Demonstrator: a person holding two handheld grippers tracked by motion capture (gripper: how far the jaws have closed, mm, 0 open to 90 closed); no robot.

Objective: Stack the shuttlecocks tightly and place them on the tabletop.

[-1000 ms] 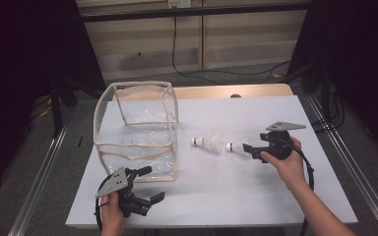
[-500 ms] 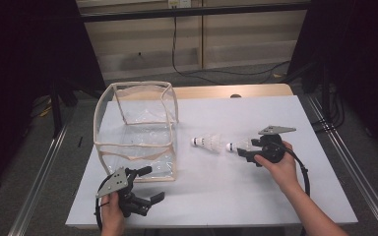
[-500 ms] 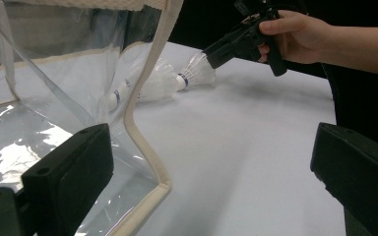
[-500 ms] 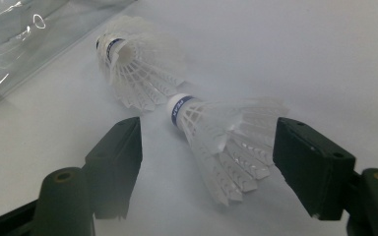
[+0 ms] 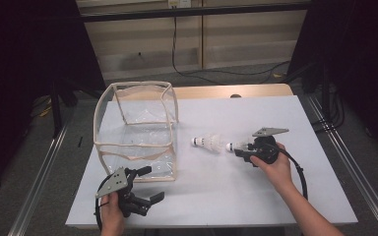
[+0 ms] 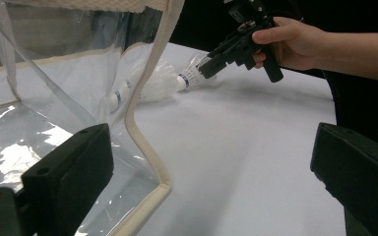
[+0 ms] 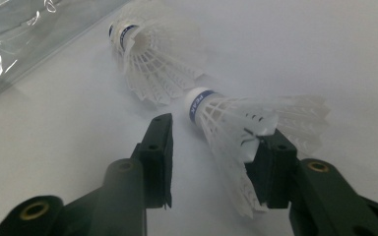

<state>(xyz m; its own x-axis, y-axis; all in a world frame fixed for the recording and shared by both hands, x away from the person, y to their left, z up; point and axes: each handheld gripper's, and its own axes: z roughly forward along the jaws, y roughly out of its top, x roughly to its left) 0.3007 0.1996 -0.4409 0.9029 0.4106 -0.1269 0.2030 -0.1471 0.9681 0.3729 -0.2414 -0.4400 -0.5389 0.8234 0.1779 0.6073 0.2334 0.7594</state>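
White matte table [image 5: 275,196] | right gripper [image 7: 211,147] jaws closing around feathered shuttlecock [image 7: 241,123] | left gripper [image 5: 145,184] jaws wide, empty

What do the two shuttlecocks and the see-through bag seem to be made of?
The nearer shuttlecock and the farther shuttlecock look like white moulded plastic: each skirt is an open lattice of ribs, not feathers, with a matte white cap and a blue band. The bag seems to be clear, glossy plastic film, as it creases and reflects light, with beige edging that is probably fabric.
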